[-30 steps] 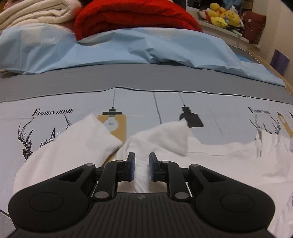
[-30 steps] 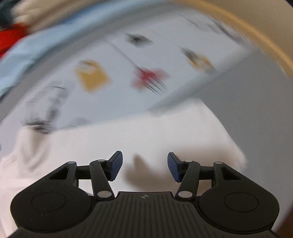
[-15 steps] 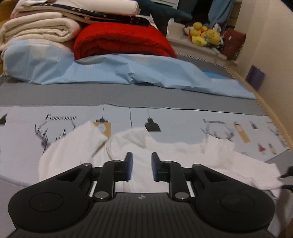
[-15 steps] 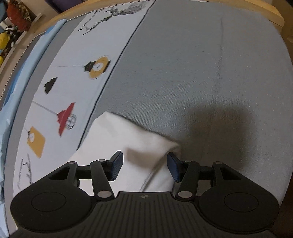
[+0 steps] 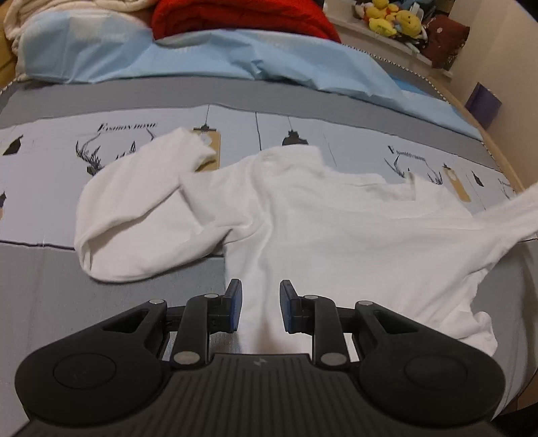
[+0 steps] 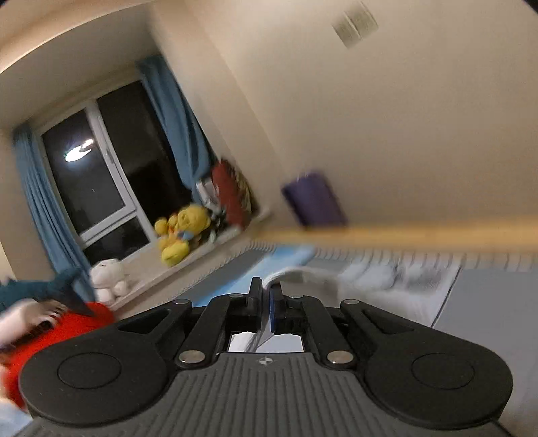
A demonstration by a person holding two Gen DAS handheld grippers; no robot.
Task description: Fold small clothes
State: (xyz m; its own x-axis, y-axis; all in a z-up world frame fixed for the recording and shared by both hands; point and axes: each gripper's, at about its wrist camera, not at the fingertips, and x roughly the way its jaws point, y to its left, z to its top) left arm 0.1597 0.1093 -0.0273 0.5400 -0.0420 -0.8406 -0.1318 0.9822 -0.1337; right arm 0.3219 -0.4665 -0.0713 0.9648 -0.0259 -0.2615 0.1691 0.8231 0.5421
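My left hand-held gripper (image 5: 258, 304) hangs low over the near hem of the white shirt (image 5: 302, 215), its 2 blue pads partly apart w/ nothing between them. The shirt lies spread on the bed (image 5: 111, 302), across the grey band and the printed sheet (image 5: 50, 141); 1 sleeve is folded back on the left, the other stretches up and off to the right edge, lifted off the bed. My right hand-held gripper (image 6: 266, 295) is tilted up toward the room, pads nearly together w/ a thin edge of white cloth pinched between them; that view is blurred, so I can't tell which part of the shirt. Beyond the shirt: a light blue cover (image 5: 201, 53), a red blanket (image 5: 242, 16), then yellow plush toys (image 6: 181, 235) on the window ledge.
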